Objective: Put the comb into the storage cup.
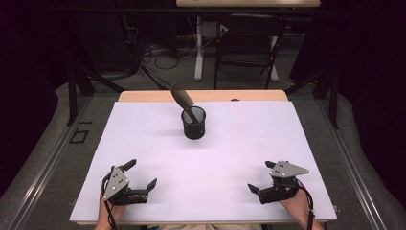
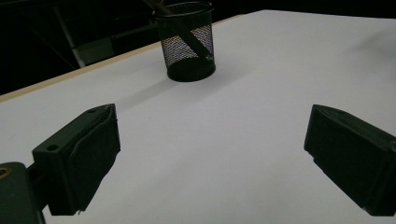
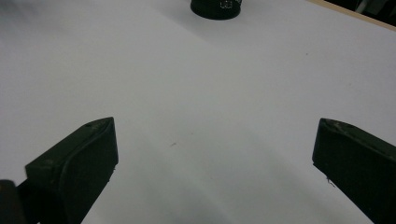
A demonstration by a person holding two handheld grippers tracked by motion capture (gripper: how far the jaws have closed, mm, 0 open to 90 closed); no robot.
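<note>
So here's where we're at: both grippers sit low at the near edge of the white table (image 1: 239,158), one on each side, and neither is holding anything. Our left gripper (image 1: 141,176) has its jaws spread wide apart with only bare tabletop between them, and the same goes for the right gripper (image 1: 262,177), jaws wide open and nothing in the gap. Both carry a grey three-cornered plate on top, and we can see a hand behind each one at the bottom of the high view.

The thing we're dealing with is the black mesh pen cup (image 1: 194,123), standing upright toward the far middle of the table, well apart from both grippers. A dark brush-like tool (image 1: 183,98) leans in it, its thicker end poking out over the rim toward the far left; we can't tell exactly what it is.

From the left gripper view, the mesh cup (image 2: 187,42) sits up ahead, a bit left of center between the jaws, with the tool's shaft (image 2: 187,35) crossing diagonally inside. From the right gripper view, we catch just the base of the cup (image 3: 215,8) at the top edge.
</note>
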